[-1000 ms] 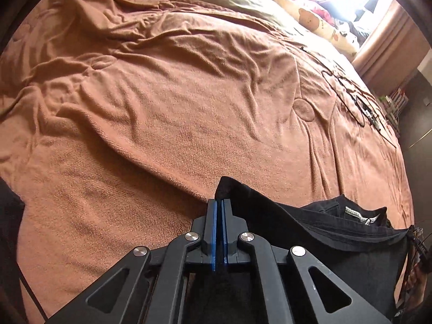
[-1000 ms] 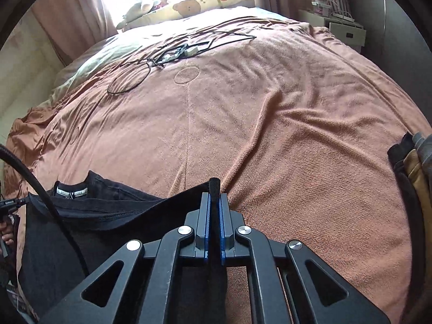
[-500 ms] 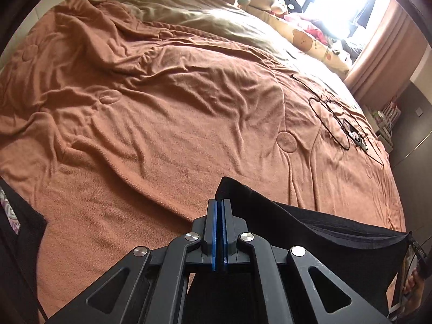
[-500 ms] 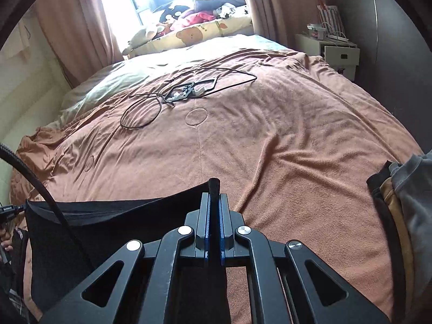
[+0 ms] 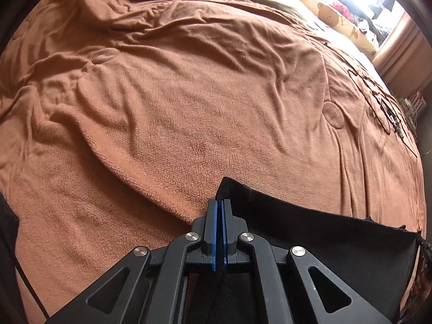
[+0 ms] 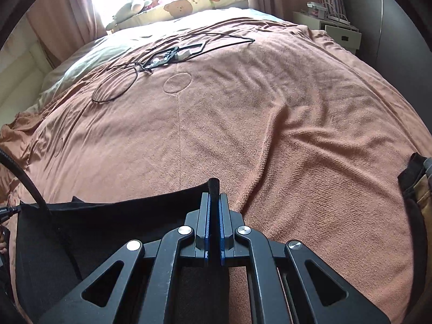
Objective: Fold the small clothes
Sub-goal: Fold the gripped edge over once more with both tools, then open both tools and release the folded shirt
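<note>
**Black garment stretched between both grippers over the bed**

The left gripper (image 5: 219, 202) has its jaws closed on one corner of a black garment (image 5: 324, 240); a tuft of the dark cloth pokes out just past the blue pads (image 5: 214, 232). From there the cloth runs taut to the right edge of the left wrist view.

The right gripper (image 6: 213, 197) has its jaws clamped on the opposite corner of the garment (image 6: 113, 221), with a narrow fold standing up between the pads (image 6: 207, 229). The cloth spans leftwards in that view, its upper edge forming a nearly straight line, and the rest hangs below the grippers at the near edge of the bed.

A rumpled brown blanket (image 5: 189, 102) covers the bed. Black cables (image 6: 116, 86) lie in loops on the far part of the blanket, well apart from the garment. A bear-print pillow (image 6: 183, 6) sits at the head by the bright window. More folded clothes (image 6: 418, 186) show at the right edge of the right wrist view.
</note>
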`<state>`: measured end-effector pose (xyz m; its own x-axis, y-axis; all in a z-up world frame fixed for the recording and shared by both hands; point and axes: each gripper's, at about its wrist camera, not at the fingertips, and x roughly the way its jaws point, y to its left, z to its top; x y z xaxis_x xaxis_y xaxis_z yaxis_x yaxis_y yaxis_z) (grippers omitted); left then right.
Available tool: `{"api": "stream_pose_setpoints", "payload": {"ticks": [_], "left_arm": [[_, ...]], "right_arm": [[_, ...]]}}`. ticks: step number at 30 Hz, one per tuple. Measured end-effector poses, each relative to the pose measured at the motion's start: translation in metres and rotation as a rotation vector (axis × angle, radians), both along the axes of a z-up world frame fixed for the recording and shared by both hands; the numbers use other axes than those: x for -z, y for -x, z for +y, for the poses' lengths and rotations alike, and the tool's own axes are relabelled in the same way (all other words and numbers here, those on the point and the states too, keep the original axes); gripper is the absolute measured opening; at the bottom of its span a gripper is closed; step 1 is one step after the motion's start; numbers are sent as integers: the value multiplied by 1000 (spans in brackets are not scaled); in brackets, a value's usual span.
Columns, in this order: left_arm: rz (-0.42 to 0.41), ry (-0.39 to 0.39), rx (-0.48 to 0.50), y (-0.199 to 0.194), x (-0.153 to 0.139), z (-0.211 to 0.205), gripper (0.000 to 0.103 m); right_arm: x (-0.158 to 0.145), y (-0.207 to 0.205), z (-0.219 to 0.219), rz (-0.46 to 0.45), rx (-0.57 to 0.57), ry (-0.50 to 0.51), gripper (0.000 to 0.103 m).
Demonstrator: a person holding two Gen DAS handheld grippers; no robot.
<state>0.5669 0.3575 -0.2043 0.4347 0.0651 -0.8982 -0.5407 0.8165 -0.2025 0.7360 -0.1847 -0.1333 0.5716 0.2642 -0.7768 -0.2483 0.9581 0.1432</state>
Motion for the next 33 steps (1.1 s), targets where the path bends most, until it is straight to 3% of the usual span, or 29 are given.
{"api": "stream_pose_setpoints", "payload": {"ticks": [6,12,14,16,19,21,23,26,28,30,33], "left_arm": [[33,-34,8,-5,1,-6,3],[22,46,0,9,-14,1,6],[20,55,0,19,-20,-1,13],[11,65,9,30,-27,-4,28],[-7,59,24,50,-38,-13,40],[-25,59,34,66,-46,-20,42],[-38,62,48,80,-53,-29,43],[-67,44,77,102,-66,-45,47],[-90,16,85,121,-75,-57,61],[-131,6,89,139,-84,-66,69],[-200,-1,102,167,-96,-79,83]], "right_arm": [[14,-8,14,17,0,61,2],[-4,4,8,26,-22,4,3],[-11,12,0,34,-30,-24,4],[-16,21,-5,48,-30,-36,7],[-29,39,-16,22,-20,-35,18],[-40,55,-22,-13,-5,-34,47],[-50,74,-28,-29,2,-51,59],[-65,105,-29,-50,-12,-31,59],[-74,127,-30,-72,22,19,59],[-84,148,-32,-97,59,49,59],[-97,182,-33,-115,65,18,59]]}}
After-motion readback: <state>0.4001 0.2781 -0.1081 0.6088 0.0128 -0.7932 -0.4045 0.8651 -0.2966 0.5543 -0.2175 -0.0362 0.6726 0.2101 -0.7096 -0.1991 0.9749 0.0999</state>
